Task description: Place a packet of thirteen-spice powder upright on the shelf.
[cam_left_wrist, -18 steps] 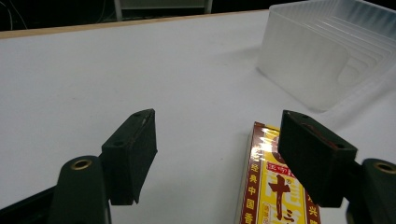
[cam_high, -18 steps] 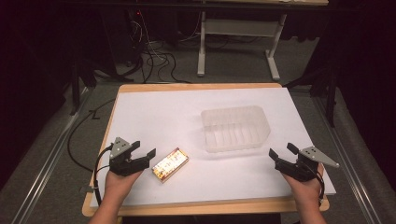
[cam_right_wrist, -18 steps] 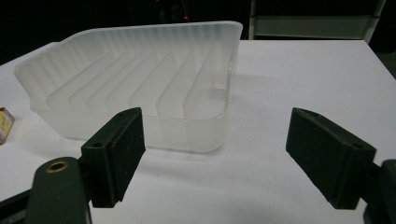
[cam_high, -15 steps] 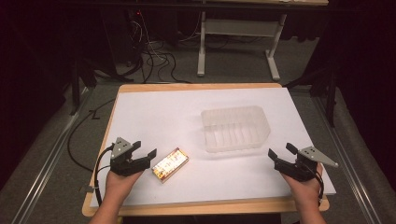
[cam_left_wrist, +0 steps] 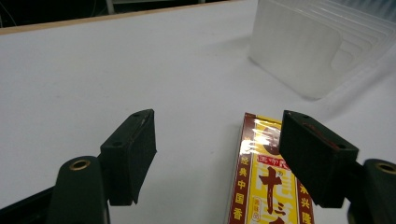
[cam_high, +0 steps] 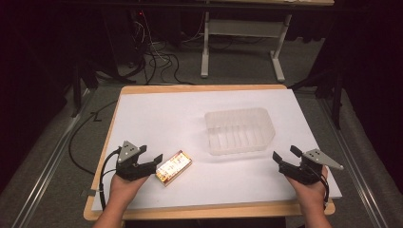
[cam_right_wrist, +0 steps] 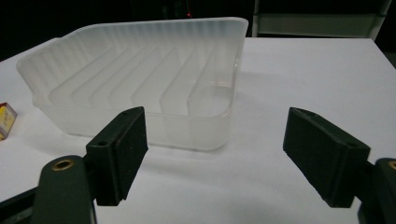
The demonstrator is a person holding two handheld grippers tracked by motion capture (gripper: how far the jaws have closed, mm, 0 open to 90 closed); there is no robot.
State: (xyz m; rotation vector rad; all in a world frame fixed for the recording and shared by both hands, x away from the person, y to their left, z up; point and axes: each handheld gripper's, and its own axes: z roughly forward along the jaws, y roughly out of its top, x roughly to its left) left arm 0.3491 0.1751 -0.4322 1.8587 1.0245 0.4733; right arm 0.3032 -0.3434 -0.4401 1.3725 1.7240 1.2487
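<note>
My left gripper point(cam_high: 153, 162) sits at about seven o'clock on the table point(cam_high: 157, 118), jaws apart with one over the near end of the yellow-and-red box point(cam_high: 174, 167), which lies flat and isn't clamped, because I judge I'm lining up to grab it. My right gripper point(cam_high: 284, 158) waits at five o'clock, jaws wide and holding nothing, aimed at the clear plastic tub point(cam_high: 240, 131), which stands empty at centre-right.

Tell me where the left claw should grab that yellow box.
Probably across the box's two long sides, near its middle, coming from its near end, where the left claw already is. It lies flat on the table, long and narrow, and the open jaws look wider than it.
</note>
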